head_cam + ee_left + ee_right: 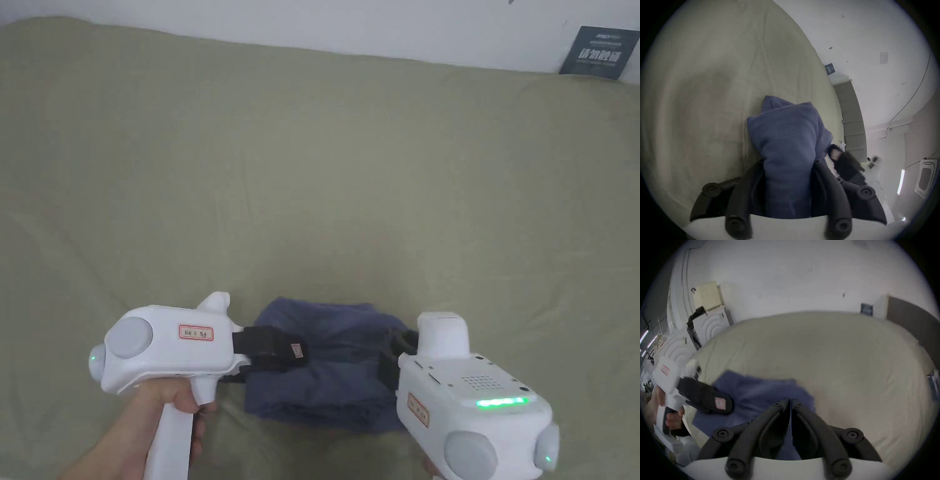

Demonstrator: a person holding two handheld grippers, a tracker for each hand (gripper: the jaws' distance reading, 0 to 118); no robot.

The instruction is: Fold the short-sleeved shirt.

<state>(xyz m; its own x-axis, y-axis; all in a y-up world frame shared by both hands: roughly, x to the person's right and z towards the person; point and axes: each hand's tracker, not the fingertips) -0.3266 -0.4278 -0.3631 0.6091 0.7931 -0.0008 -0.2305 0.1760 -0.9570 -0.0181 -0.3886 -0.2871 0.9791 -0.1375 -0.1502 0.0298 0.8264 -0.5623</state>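
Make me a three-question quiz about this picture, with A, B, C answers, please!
1. Where does the shirt lie?
A. on the olive bedsheet
B. on a chair
C. on the floor

2. What colour is the shirt?
A. red
B. blue
C. white

3. What is the left tool doing?
A. hanging open above the shirt
C. lying on the sheet
B. clamped on a thick bunch of shirt

Answers: 1 A, olive sheet surrounds the shirt in the head view. 2 B, the cloth is dark blue in all views. 3 B, the left gripper view shows cloth squeezed between both jaws. The right tool is pinched shut on a thin shirt edge.
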